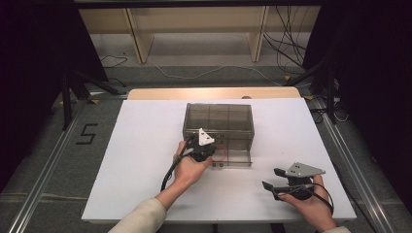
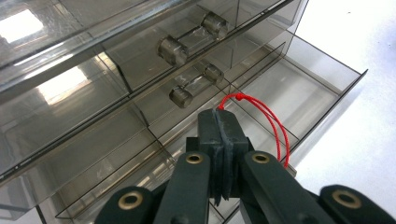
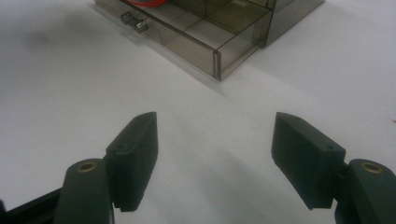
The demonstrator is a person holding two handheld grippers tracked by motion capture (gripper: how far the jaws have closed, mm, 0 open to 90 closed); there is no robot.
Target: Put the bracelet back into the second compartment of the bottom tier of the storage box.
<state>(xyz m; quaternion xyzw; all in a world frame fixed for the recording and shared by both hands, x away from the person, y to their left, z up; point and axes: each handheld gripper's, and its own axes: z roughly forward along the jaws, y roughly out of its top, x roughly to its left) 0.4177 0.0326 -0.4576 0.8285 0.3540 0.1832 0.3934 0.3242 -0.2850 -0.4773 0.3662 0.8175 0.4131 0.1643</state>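
Note:
A smoky clear plastic drawer box (image 1: pixel 218 119) stands mid-table with its bottom drawer (image 1: pixel 235 159) pulled out toward me. My left gripper (image 1: pixel 210 149) hovers over the open drawer's left part, its jaws pressed together on a thin red cord (image 1: pixel 221 153). In the left gripper view the cord's loop (image 2: pixel 239 97) springs from the closed tips of that gripper (image 2: pixel 223 119) and hangs over the drawer compartments (image 2: pixel 289 88), below two round clear handles (image 2: pixel 191 88). My right gripper (image 1: pixel 270 177) rests low at the front right, jaws wide apart with nothing between them (image 3: pixel 215 123), facing the drawer's corner (image 3: pixel 215 63).
The white tabletop (image 1: pixel 145 160) has bare room left of the box and along the front edge. Behind the table stand a wooden shelf frame (image 1: pixel 199 29) and loose cables (image 1: pixel 286 48) on the floor. Metal rails (image 1: pixel 43 170) run along both sides.

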